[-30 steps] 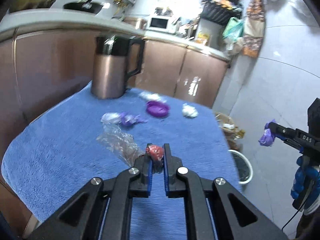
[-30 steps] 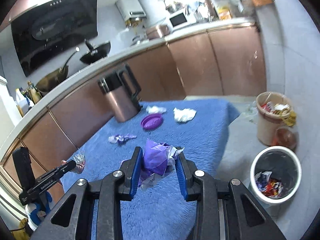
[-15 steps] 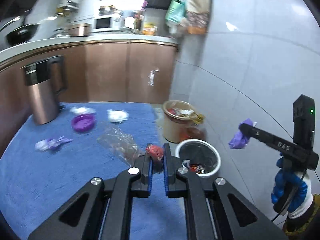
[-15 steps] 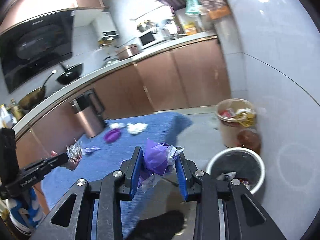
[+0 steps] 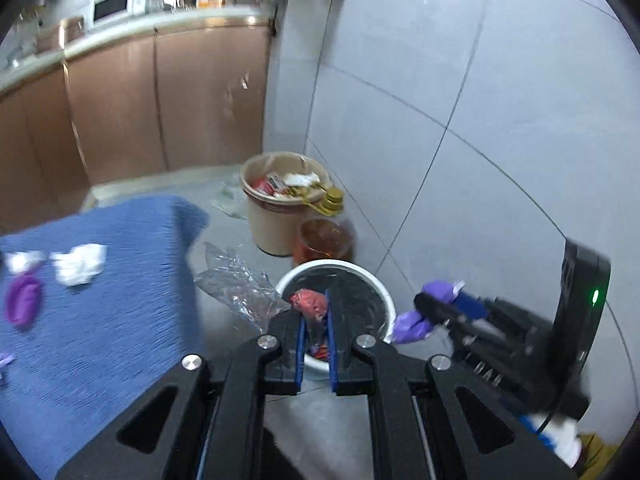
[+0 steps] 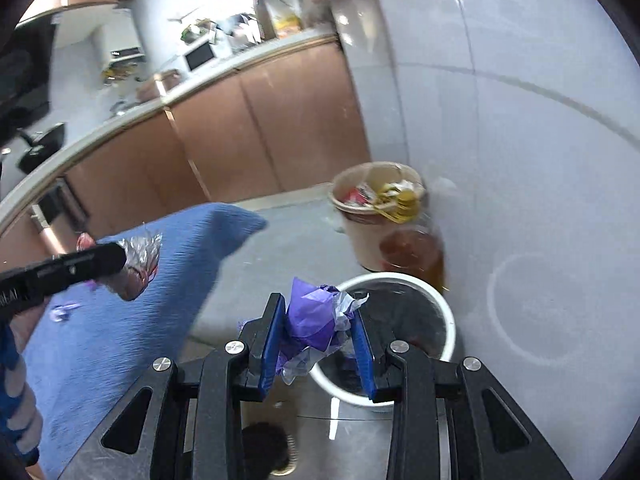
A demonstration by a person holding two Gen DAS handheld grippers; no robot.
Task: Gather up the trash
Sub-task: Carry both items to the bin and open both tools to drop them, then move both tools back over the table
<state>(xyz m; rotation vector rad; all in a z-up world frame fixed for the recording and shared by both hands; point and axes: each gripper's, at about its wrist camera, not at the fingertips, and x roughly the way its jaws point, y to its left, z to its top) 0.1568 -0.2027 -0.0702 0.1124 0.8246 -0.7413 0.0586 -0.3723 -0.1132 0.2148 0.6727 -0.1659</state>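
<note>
Grippers both loaded above the white bin (image 5: 380, 292): left gripper (image 5: 316, 320) clamped on a clear wrapper with red scrap (image 5: 308, 304), right gripper (image 6: 318, 332) pinching a crumpled purple wrapper (image 6: 312, 316), blue-covered table (image 5: 100, 320) off to the left.

Blue-clothed table (image 5: 100, 320) bears tissue (image 5: 80, 264), purple lid (image 5: 24, 300).

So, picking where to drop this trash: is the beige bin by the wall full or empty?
Full. The beige bin is heaped to the rim, with wrappers and yellow scraps spilling over its edge.
</note>
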